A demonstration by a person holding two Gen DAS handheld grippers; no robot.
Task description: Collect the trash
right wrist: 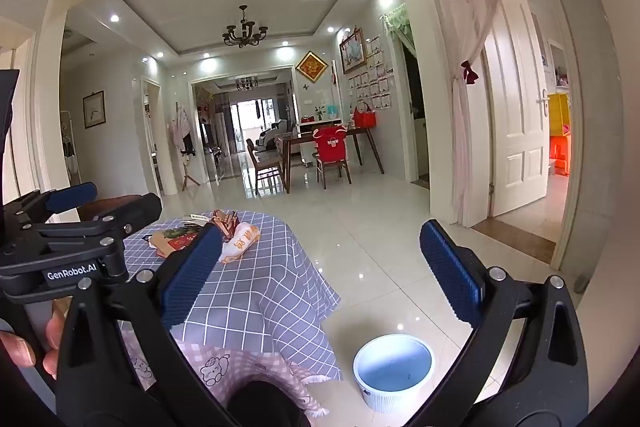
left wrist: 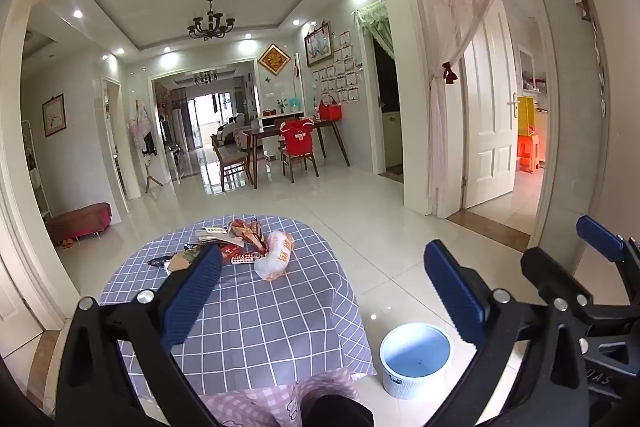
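Both wrist cams sit side by side, looking forward and slightly down across the checkered table point(left wrist: 256, 307) toward the dining room. They share the table, the white bucket point(right wrist: 394, 371) and the doorway on the right.

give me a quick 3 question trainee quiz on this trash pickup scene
1. True or false: the white bin stands on the table.
2. Multiple choice: the trash pile lies on (A) the checked tablecloth, (B) the floor, (C) a chair.
3. Fill in: both the left gripper and the right gripper have their fingers ____ and hold nothing.

Key
1. False: it stands on the floor, right of the table.
2. A
3. open
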